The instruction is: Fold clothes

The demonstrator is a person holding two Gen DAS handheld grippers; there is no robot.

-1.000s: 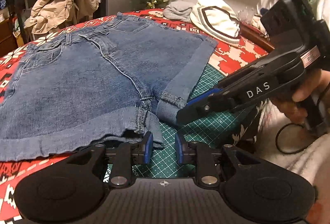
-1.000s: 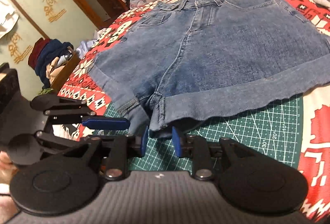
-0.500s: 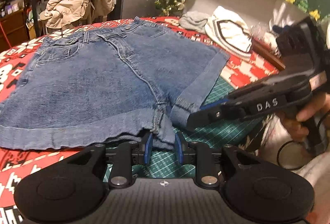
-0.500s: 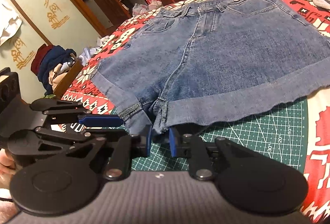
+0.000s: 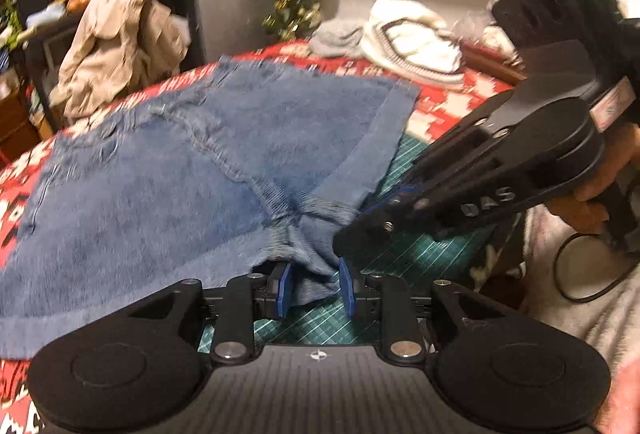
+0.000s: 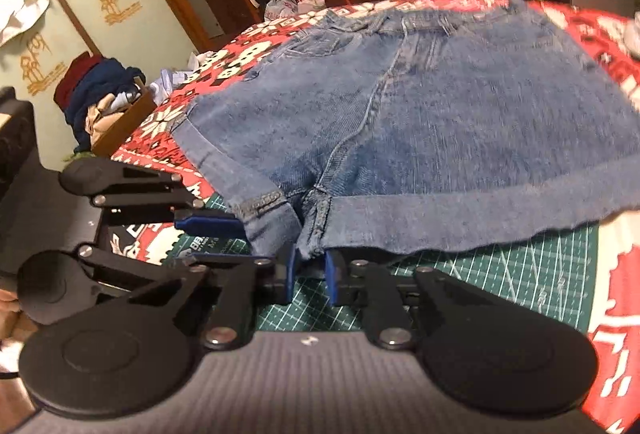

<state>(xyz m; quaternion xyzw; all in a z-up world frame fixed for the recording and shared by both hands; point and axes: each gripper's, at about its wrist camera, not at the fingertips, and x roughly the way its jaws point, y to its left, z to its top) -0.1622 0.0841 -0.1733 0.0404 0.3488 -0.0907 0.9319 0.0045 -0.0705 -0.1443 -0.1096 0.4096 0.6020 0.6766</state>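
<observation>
The right gripper's (image 6: pixel 310 276) fingers have just been closing and pinch the crotch hem of the shorts (image 6: pixel 460 122); the left gripper's (image 5: pixel 314 288) fingers straddle that hem, part-open. The shorts lie flat on the bed (image 6: pixel 592 34), their hem over a cutting mat (image 6: pixel 500 286). Lift both together so the fold stays even. The right gripper reads "DAS".

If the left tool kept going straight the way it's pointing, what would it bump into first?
Probably the denim shorts: the left tool already has their bunched crotch hem between its fingers, so going on would push deeper into that cloth. Depth is hard to judge here.
</observation>
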